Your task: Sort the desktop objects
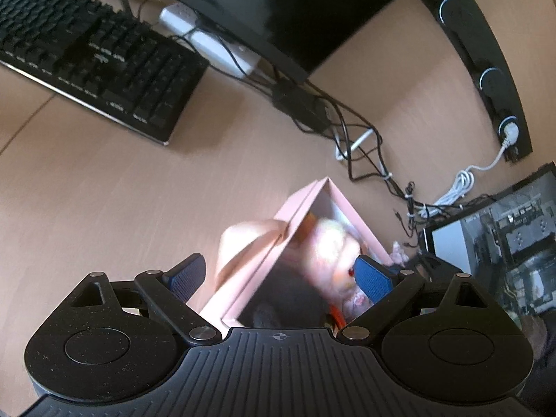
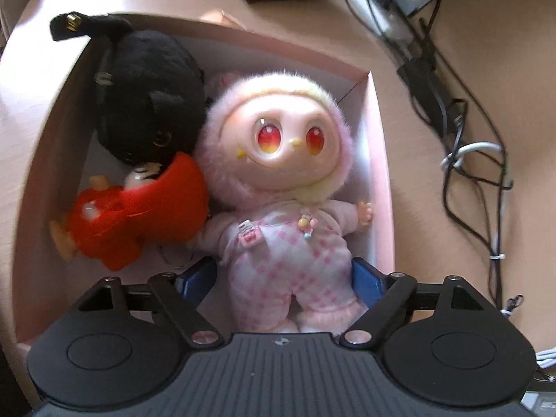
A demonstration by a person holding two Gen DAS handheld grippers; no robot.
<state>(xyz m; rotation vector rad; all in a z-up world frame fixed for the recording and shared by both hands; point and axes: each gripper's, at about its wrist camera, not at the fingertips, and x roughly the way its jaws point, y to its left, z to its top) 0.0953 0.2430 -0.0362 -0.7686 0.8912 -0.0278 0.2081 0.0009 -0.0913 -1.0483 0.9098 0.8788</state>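
Dolls in a pink box: the rectangular cardboard box with matte walls and a white inside sits on the tan wood-grain desk, near the desk's right edge by the cable tangle. Pink doll lies face-up along the box's right wall, with fluffy pink fur hood, smooth glossy face, round red eyes, and a quilted pink-checked suit with small charms on the chest. Black plush fills the far left corner, rounded, fuzzy, with a strap and gold clasp poking over the rim. Small red-clothed doll lies below it, felt-like fabric, touching the pink doll's arm.

Right gripper is wide, its blue ribbed pads on either side of the pink doll's legs; contact cannot be told. Left gripper is also wide, straddling the box's near corner, one blue pad outside the wall and one over the inside, holding nothing; the view here is blurred.

Black keyboard lies toward the desk's far left, flat with a shiny front edge. White power strip and a bundle of thin black cables run behind it, under the dark monitor.
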